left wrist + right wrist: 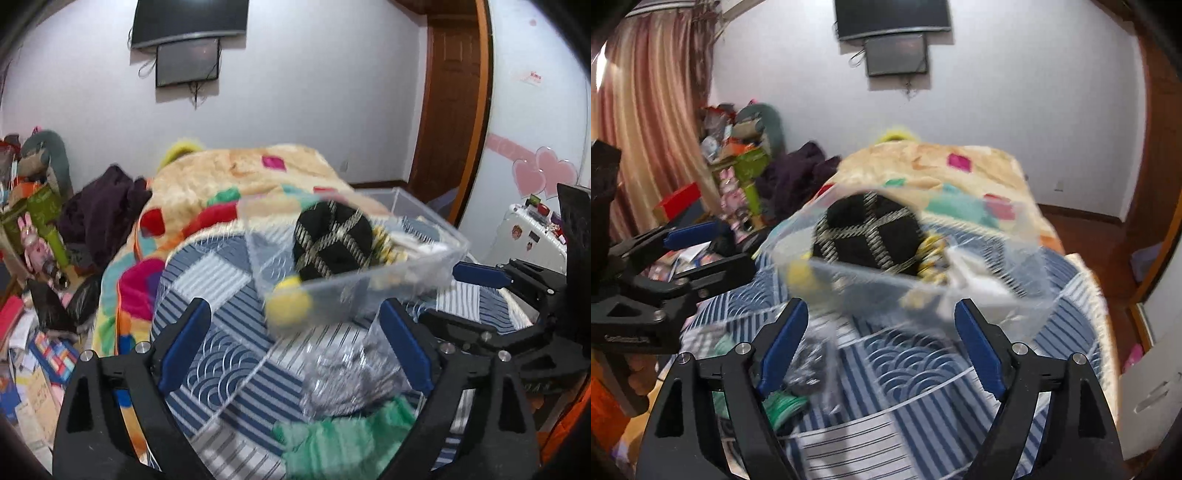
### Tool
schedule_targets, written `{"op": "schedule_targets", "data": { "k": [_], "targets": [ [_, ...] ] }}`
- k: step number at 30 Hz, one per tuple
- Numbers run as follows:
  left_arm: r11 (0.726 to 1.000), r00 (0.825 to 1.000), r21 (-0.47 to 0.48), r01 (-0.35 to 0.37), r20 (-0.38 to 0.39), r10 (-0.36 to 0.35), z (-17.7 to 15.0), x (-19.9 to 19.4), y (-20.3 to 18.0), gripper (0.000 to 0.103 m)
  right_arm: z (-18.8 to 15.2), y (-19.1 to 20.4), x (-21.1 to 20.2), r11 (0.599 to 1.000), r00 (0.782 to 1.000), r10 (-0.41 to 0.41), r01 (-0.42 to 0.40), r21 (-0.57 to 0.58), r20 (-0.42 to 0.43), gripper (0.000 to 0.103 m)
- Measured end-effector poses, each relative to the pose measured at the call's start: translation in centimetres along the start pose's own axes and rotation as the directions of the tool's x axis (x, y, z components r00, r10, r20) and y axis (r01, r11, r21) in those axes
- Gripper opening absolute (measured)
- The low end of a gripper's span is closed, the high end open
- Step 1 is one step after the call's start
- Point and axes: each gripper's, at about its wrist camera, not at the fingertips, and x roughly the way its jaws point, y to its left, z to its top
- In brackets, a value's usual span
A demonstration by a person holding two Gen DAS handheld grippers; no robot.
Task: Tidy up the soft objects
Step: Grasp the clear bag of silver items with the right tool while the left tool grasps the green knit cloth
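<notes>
We have both tools over the bed (229, 295), whose striped blue-and-white cover fills the lower half of each view. The left hand-held gripper (295, 328) stands with its blue pads spread wide and nothing between them. The right hand-held gripper (881, 332) is likewise spread wide and empty.

The clear plastic box (354, 258) sits ahead of both, on the bed, tilted in the pictures and smeared by motion blur. Inside it lies a black knitted piece with pale criss-cross stripes (330, 240), with something yellow (290, 299) near the box's near corner; we cannot tell whether that yellow bit is inside or just outside the wall. Beside the left tool, nearer to us, lie a crinkled clear bag with dark contents (351, 373) and a green knitted item (343, 439), both still loose on the cover.

We judge the sorting partly done: some soft things are in the box, others are not. The step in hand looks like a move between a drop and the next pick. Next we would lower one open tool onto the green item or the bag, close on a bunched fold, and carry it over the box rim. The bag may slip.
</notes>
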Motion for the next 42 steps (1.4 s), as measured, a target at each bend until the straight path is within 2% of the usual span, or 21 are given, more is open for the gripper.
{"op": "schedule_targets", "data": {
  "k": [4,11,12,14,16,19,23,28,30,33,35,38,42],
  "targets": [
    [0.999,0.999,-0.039,0.008,-0.044,-0.010,-1.7,0.5,1.1,0.093,-1.2,1.4,1.9,0.999,0.998,0.028,-0.030,-0.027,-0.057,0.079],
    [0.999,0.995,-0.047,0.013,-0.098,-0.018,-3.6,0.8,1.8,0.093,-1.9,2.5,5.1,0.995,0.984,0.098,-0.102,-0.019,-0.151,0.078],
    [0.999,0.995,-0.048,0.017,-0.102,-0.022,-3.8,0.8,1.7,0.093,-2.0,2.6,5.6,0.993,0.981,0.110,-0.115,-0.022,-0.162,0.076],
    [0.998,0.994,-0.052,0.026,-0.108,-0.031,-4.1,0.8,1.5,0.093,-2.3,3.0,6.2,0.988,0.972,0.141,-0.149,-0.030,-0.188,0.053],
    [0.998,0.993,-0.056,0.033,-0.115,-0.039,-4.5,0.8,1.3,0.093,-2.6,3.3,6.0,0.983,0.966,0.176,-0.184,-0.024,-0.189,0.041],
    [0.997,0.990,-0.064,0.049,-0.131,-0.057,-5.1,0.9,1.0,0.093,-2.9,3.6,5.3,0.987,0.976,0.141,-0.151,-0.054,-0.164,0.034],
    [0.996,0.985,-0.061,0.066,-0.154,-0.075,-6.0,1.0,0.8,0.093,-3.3,2.3,4.1,0.995,0.987,0.090,-0.095,-0.033,-0.130,0.027],
    [0.991,0.973,-0.096,0.092,-0.201,-0.110,-7.5,1.8,0.9,0.093,-3.5,0.4,2.5,0.999,0.994,0.040,-0.037,0.026,-0.101,0.025],
    [0.994,0.979,-0.078,0.078,-0.184,-0.092,-7.8,1.5,0.5,0.091,-3.6,-0.1,1.9,0.999,0.996,0.029,-0.025,0.046,-0.088,0.025],
    [0.995,0.981,-0.074,0.074,-0.171,-0.086,-8.0,1.3,0.1,0.075,-3.7,-0.8,1.2,0.998,0.997,0.018,-0.013,0.068,-0.074,0.025],
    [0.993,0.980,-0.070,0.096,-0.168,-0.107,-7.9,1.2,-0.2,0.050,-3.7,-1.0,0.7,0.997,0.998,0.009,-0.004,0.080,-0.063,0.025],
    [0.991,0.976,-0.065,0.121,-0.174,-0.131,-7.7,1.2,-0.9,0.034,-3.5,-1.5,0.1,0.996,0.999,-0.003,0.008,0.093,-0.047,0.025],
    [0.989,0.975,-0.054,0.136,-0.170,-0.144,-7.1,1.1,-1.4,0.029,-3.3,-2.1,-0.7,0.994,1.000,-0.019,0.021,0.106,-0.021,0.025]
  ]
}}
